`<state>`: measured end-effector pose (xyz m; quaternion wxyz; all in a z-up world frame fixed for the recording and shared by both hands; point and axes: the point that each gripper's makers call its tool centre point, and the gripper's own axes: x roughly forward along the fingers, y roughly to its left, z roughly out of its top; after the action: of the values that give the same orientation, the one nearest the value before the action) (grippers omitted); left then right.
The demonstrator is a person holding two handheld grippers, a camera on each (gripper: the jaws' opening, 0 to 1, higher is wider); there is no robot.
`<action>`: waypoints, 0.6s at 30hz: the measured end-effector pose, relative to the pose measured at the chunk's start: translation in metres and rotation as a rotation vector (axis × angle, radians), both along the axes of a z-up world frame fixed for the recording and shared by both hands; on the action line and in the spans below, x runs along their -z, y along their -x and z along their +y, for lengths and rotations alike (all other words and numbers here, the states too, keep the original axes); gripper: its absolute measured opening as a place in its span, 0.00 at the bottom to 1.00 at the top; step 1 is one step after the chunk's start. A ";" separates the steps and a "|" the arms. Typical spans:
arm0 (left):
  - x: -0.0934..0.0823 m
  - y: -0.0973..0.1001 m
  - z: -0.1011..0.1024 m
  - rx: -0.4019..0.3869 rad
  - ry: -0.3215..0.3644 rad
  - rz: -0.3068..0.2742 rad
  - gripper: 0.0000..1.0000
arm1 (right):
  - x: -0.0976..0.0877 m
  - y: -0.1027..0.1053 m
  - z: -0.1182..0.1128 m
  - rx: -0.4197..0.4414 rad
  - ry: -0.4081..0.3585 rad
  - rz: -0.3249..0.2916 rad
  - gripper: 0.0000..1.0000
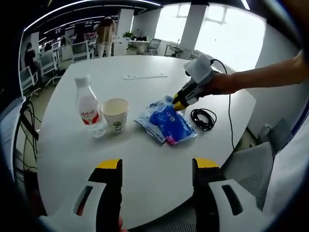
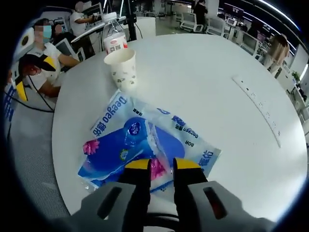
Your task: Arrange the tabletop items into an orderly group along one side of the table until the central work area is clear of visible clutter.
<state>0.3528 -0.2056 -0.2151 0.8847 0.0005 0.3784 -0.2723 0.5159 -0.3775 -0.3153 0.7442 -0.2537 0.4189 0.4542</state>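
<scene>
Jaws on your right gripper (image 2: 155,165) are pinched on the near edge of the blue tissue pack (image 2: 145,145), which lies flat mid-desk (image 2: 203,72); your left gripper (image 1: 157,165) hangs released over bare desk. Pull too fast and the thin film could slip free or tear, or the pack could swing into the paper cup (image 1: 115,114) and bottle (image 1: 88,106) just beside it. In the right gripper view, the pack's long axis runs crosswise to your jaws, one end pointing toward the cup.
</scene>
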 end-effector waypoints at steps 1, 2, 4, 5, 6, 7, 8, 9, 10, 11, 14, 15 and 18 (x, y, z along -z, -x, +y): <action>0.000 0.000 0.001 -0.002 0.000 -0.001 0.59 | 0.000 0.000 0.000 -0.002 0.001 -0.002 0.11; -0.002 0.001 0.001 -0.005 0.000 -0.003 0.59 | 0.000 -0.001 0.000 -0.004 0.002 -0.008 0.09; -0.002 0.001 0.002 -0.010 0.000 -0.004 0.58 | -0.001 0.000 -0.001 -0.004 0.006 -0.009 0.06; -0.002 0.001 0.003 -0.011 -0.001 -0.005 0.58 | 0.000 0.000 -0.001 -0.002 0.006 -0.006 0.05; -0.002 0.002 0.004 -0.013 -0.001 -0.005 0.58 | 0.001 -0.002 -0.003 -0.001 0.008 -0.008 0.03; -0.002 0.002 0.004 -0.013 -0.001 -0.005 0.58 | 0.000 -0.002 -0.003 0.001 0.007 -0.010 0.02; -0.002 0.003 0.003 -0.014 -0.001 -0.006 0.58 | 0.000 -0.002 -0.003 0.002 0.007 -0.010 0.01; -0.002 0.003 0.003 -0.014 -0.001 -0.006 0.58 | -0.002 -0.001 -0.004 0.009 0.001 -0.009 0.01; -0.002 0.004 0.003 -0.014 -0.001 -0.006 0.58 | -0.003 -0.001 -0.005 0.017 -0.007 -0.008 0.00; -0.002 0.004 0.003 -0.014 0.000 -0.006 0.58 | -0.004 -0.001 -0.006 0.026 -0.016 -0.005 0.00; -0.002 0.005 0.002 -0.009 -0.003 -0.005 0.58 | -0.008 0.003 -0.007 0.035 -0.037 -0.006 0.00; -0.002 0.005 0.001 -0.007 -0.002 -0.005 0.58 | -0.009 0.004 -0.007 0.037 -0.038 -0.009 0.00; -0.004 0.005 0.000 -0.004 -0.001 -0.010 0.58 | -0.010 0.005 -0.011 0.053 -0.044 -0.014 0.00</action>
<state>0.3479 -0.2057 -0.2112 0.8871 0.0013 0.3742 -0.2703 0.5105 -0.3890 -0.3051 0.7642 -0.2291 0.4101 0.4419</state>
